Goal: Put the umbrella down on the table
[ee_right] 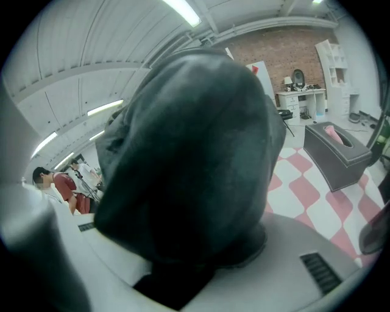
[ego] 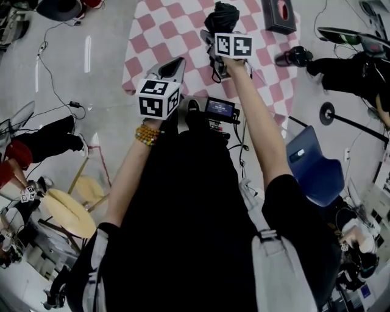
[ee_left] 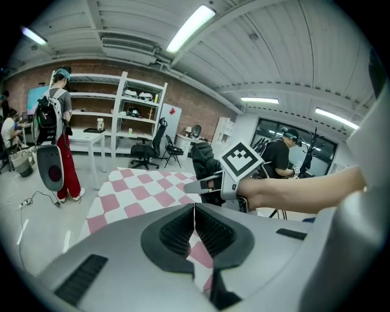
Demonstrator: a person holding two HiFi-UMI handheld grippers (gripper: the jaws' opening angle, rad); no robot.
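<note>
Bearing square markers [ego: 234, 44], the right hand-held gripper [ego: 219, 38] clasps the umbrella [ego: 222, 15].

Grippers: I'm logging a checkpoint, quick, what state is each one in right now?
Left gripper: closed, holding nothing.
Right gripper: closed on the folded black umbrella.

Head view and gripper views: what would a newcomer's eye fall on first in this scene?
The folded black umbrella strikes first: clamped in the right tongs, it fills the right gripper view and hangs above the pink-and-white checked table. To its left in the head view, the left tongs are shut and empty.
</note>
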